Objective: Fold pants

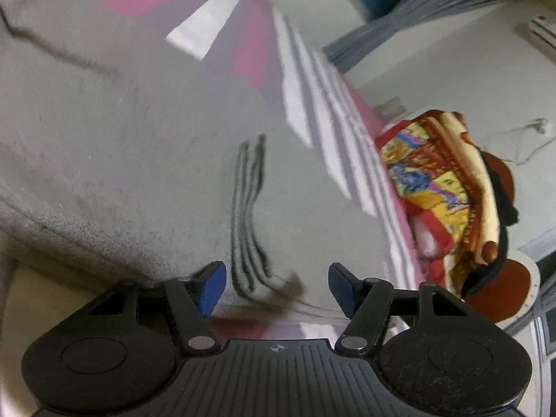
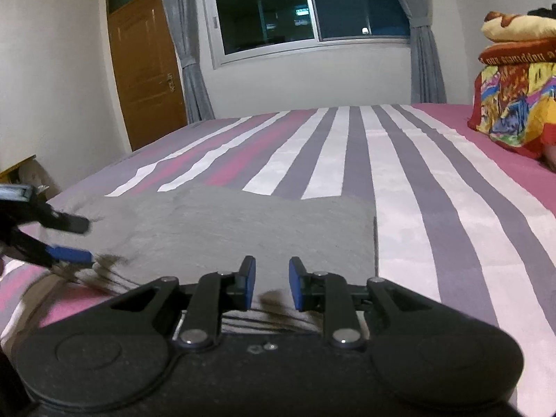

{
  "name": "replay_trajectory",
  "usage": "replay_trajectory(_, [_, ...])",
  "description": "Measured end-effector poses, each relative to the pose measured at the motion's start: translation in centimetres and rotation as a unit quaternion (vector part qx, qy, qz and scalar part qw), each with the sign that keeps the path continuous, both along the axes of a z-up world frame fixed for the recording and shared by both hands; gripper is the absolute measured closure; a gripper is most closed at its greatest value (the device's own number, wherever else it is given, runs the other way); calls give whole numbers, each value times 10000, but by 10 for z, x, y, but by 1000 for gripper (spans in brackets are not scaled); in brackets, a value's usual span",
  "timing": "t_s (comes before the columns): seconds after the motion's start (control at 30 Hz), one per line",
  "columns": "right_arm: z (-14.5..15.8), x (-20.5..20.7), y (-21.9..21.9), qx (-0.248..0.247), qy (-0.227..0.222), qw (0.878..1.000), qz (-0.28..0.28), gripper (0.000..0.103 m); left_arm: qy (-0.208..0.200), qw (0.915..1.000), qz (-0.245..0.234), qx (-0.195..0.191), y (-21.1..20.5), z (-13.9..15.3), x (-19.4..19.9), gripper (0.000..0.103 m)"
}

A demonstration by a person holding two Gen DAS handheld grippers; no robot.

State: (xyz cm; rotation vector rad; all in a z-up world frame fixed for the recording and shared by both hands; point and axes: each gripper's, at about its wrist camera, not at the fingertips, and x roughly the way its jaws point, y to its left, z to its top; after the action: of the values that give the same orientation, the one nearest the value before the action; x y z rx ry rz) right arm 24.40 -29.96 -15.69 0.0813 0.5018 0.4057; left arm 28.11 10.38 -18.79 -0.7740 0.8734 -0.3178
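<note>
Folded grey pants lie flat on the near part of the striped bed. In the right wrist view my right gripper sits level over their near edge. Its blue pads stand a narrow gap apart and the cloth shows flat between them, not pinched. My left gripper comes in from the left, rolled on its side, one finger above and one below the pants' left corner. In the left wrist view the pants fill the frame. Their layered edge runs between the left gripper's spread blue pads, which do not press on it.
A pile of bright folded blankets with a plush on top stands at the bed's right side and shows in the left wrist view as blankets. Beyond the bed are a window with grey curtains and a wooden door.
</note>
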Motion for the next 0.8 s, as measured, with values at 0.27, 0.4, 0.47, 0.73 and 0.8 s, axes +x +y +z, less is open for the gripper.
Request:
replay_trajectory(0.27, [-10, -3, -8, 191, 173, 9995, -155, 80, -758, 9967, 117, -269, -11, -9, -9, 85])
replay_trajectory(0.4, [-4, -8, -12, 222, -4, 9995, -208, 80, -944, 9946, 94, 416, -16, -16, -34, 85])
replay_trajectory(0.47, [-9, -2, -12, 89, 144, 9993, -326, 80, -788, 9963, 105, 312, -11, -36, -37, 83])
replay_trajectory(0.73, [-13, 26, -3, -363, 564, 9970, -383, 83, -832, 9926, -116, 874, -23, -16, -5, 77])
replay_trajectory(0.8, [-12, 41, 0, -502, 626, 9959, -416, 84, -869, 9908, -169, 1019, -23, -9, 12, 77])
